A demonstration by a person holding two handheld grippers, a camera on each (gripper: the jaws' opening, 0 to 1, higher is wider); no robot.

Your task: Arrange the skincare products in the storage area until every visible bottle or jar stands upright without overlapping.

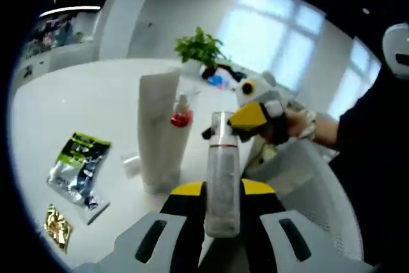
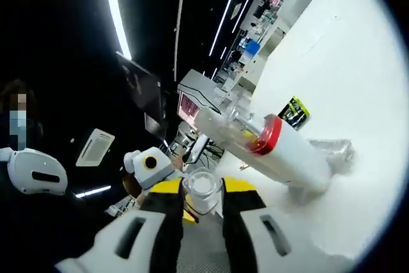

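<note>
My left gripper (image 1: 222,191) is shut on the body of a tall clear bottle (image 1: 222,171), which stands upright between its yellow-tipped jaws. My right gripper (image 1: 255,116) reaches in from the right and meets the bottle's top. In the right gripper view, my right gripper (image 2: 203,195) is shut on that bottle's round clear cap (image 2: 203,188), with the left gripper (image 2: 152,167) just behind it. A white tube (image 1: 158,129) stands on the white table (image 1: 83,107), and a small bottle with a red collar (image 1: 181,117) stands against it. The tube (image 2: 291,151) and the red collar (image 2: 268,136) are also in the right gripper view.
A green and silver packet (image 1: 80,167) and a gold packet (image 1: 57,225) lie on the table at the left. A potted plant (image 1: 201,49) stands at the back. A white mesh basket (image 1: 313,190) sits at the right, below a person's hand (image 1: 307,126).
</note>
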